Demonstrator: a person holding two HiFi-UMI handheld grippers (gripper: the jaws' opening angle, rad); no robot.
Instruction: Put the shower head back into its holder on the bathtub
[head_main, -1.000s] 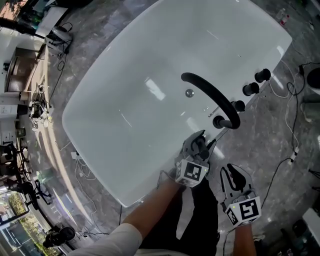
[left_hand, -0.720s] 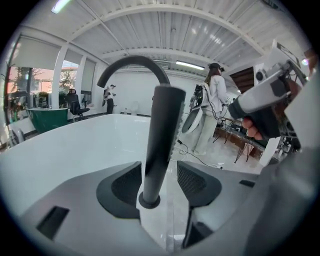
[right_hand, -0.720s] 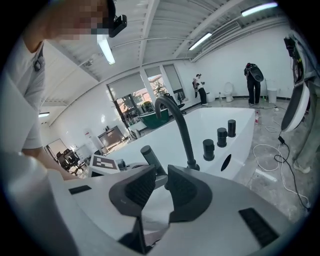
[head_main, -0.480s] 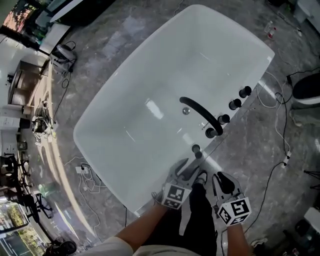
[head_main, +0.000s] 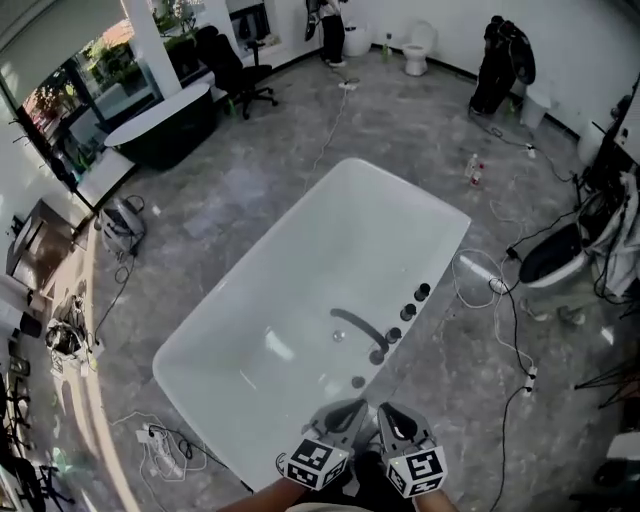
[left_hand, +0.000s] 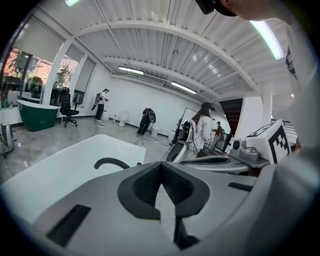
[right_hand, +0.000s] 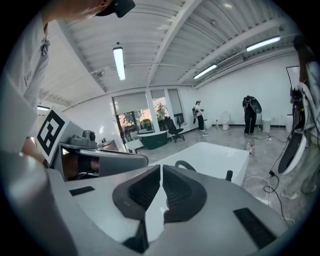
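The jaws of the left gripper (left_hand: 161, 172) are pressed together on nothing; those of the right gripper (right_hand: 160, 175) have just been closing to a bare slit, also empty. Both hang at 6 o'clock in the head view. The shower head (head_main: 358, 382), small here, looks seated in its holder on the rim, at 12 o'clock from them. The task seems done: best to back off clear and check the seating. The bathtub (head_main: 300, 260) holds only its drain (head_main: 338, 336).

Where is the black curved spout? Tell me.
In the head view, the black curved spout arches from the right-hand long rim of the white bathtub, beside the row of black knobs.
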